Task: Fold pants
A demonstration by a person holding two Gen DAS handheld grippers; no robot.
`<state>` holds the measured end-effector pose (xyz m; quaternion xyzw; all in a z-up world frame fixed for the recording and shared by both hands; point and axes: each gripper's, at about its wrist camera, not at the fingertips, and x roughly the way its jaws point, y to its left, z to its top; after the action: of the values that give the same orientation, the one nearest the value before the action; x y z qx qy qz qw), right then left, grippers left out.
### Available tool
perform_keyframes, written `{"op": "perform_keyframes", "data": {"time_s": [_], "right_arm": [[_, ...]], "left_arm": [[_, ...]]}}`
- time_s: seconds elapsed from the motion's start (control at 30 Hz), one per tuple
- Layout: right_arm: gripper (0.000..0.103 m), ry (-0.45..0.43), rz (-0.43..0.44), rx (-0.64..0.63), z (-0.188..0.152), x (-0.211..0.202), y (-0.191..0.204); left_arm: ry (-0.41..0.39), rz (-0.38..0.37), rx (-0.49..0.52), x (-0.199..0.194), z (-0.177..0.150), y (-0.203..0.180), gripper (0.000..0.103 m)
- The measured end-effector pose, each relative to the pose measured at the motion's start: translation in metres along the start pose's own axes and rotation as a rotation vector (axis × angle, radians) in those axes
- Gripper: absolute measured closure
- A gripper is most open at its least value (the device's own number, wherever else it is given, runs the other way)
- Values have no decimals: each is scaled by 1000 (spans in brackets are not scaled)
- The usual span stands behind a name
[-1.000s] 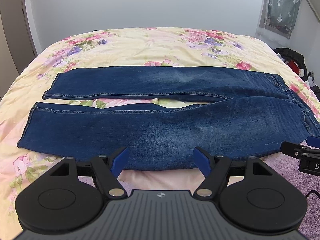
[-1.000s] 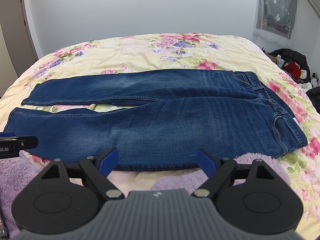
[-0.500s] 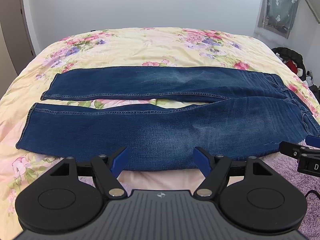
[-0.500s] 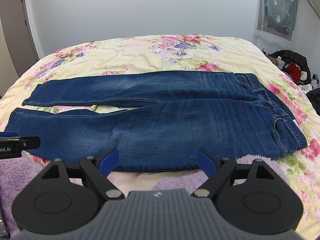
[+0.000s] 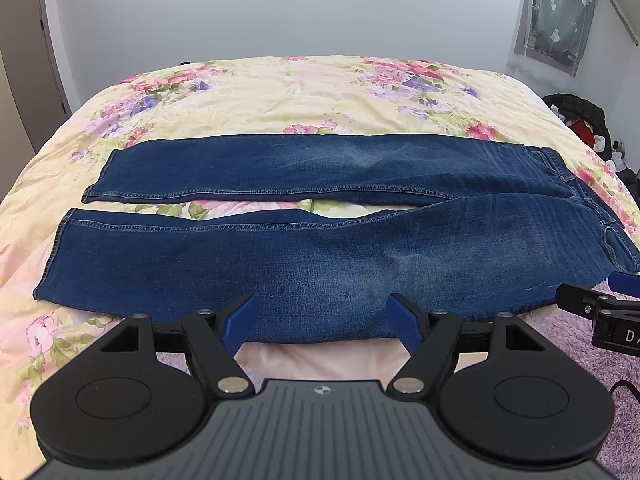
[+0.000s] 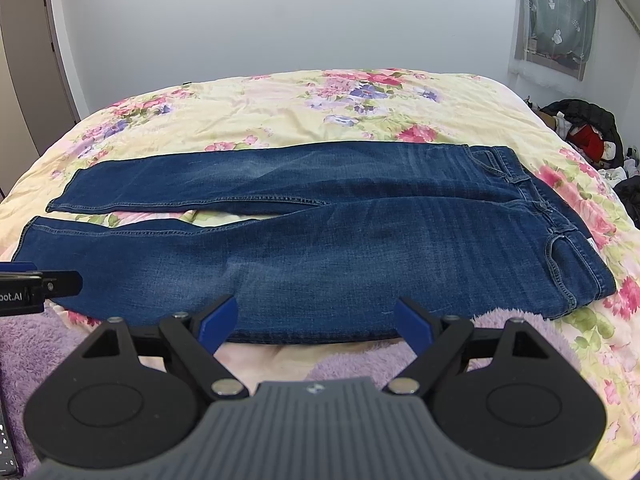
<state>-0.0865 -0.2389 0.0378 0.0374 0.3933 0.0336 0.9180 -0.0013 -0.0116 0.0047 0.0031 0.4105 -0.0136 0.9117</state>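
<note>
At the far left of the right wrist view we see a grey door (image 6: 30, 64), closed, set in a plain pale wall (image 6: 288, 16) that runs behind the whole bed. The bed is covered by a cream quilt (image 5: 304, 92) printed with pink and purple flowers, lying smooth apart from shallow creases.

On this quilt lie the blue jeans (image 5: 320, 248), spread flat and unfolded, crosswise to us: both hems point left, the waistband (image 6: 568, 236) right. The two legs run side by side with a narrow wedge of quilt showing between them, closing toward the crotch. Along the near edge of the bed a lilac fleecy blanket (image 6: 516, 320) shows beneath the quilt, just beside the near leg.

We hold the left gripper (image 5: 322, 320) near the middle of the near leg, its blue-tipped fingers spread wide and holding nothing, short of the denim edge. The right gripper (image 6: 316, 322) hangs likewise spread and empty, before the thigh section. Each tool's tip appears at the margin of the other's view.

At the right, a window with a green patterned curtain (image 6: 556, 16) sits high in the wall, and below it a heap of dark and red clothing (image 6: 588, 128) lies beside the bed.
</note>
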Motion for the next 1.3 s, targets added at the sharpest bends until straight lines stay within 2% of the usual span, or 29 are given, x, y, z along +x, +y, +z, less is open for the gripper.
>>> {"op": "perform_keyframes", "data": {"time_s": [0.97,1.03,1.13,1.3], "right_arm": [[21,-9,4,7,0,-5,-4],[21,-20,11,9,0,-6,-9],[21,-40,45,13,4,-7,-26],[24,-2,-27,-31,22,-6,-71]], "left_arm": [[-5,-6,-1,-2,-1,0,17],[-15,-11,-1,-4,-1,4,17],[-27,21,11,-7,3,18,21],[-40,66,35,-11,16,62,26]]}}
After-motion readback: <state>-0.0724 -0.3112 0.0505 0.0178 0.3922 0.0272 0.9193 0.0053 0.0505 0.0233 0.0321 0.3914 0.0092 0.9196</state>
